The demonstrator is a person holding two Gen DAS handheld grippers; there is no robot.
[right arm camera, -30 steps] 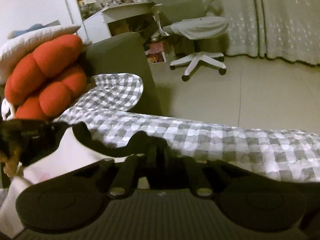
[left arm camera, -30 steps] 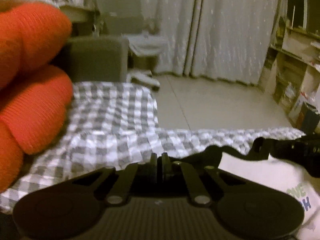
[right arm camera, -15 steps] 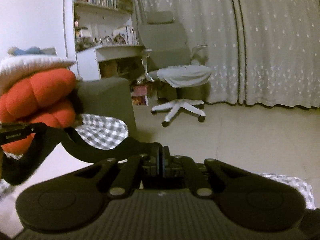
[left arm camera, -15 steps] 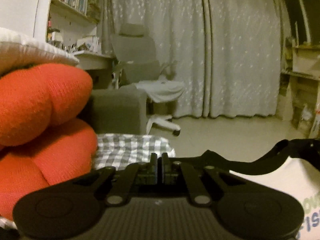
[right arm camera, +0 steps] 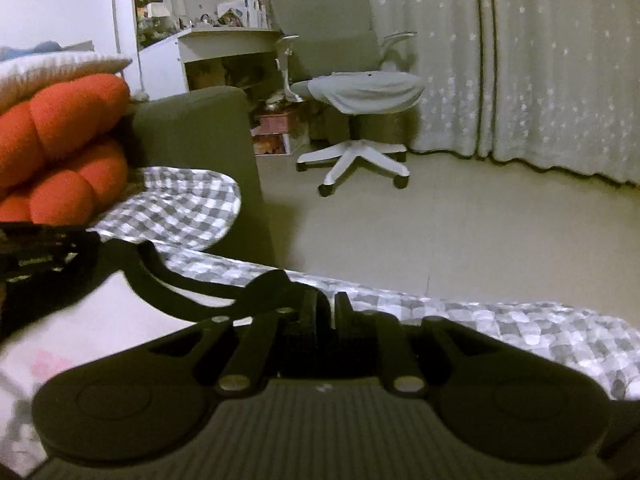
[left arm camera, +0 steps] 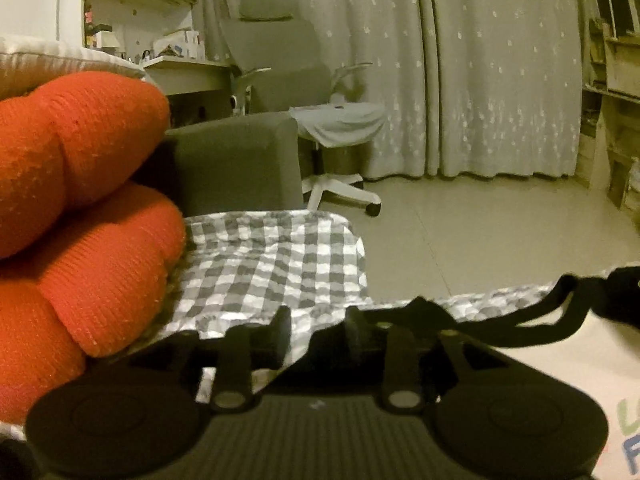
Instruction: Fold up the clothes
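A white garment with a black neck trim and coloured print lies on the checked cover. My left gripper is open, and checked cloth shows between its fingers. The trim lies just right of its right finger. In the right wrist view the white garment spreads to the left. Its trim runs up to the left finger of my right gripper. That gripper stands open by a narrow gap, through which light cloth shows.
An orange knitted cushion sits close on the left, against the grey sofa arm. Beyond lie bare floor, an office chair with cloth on its seat, a desk and curtains. Shelves stand at the far right.
Both grippers came down toward the checked cover after being raised. The left fingers went from shut to well apart, and the right fingers parted slightly. The garment now rests on the cover.
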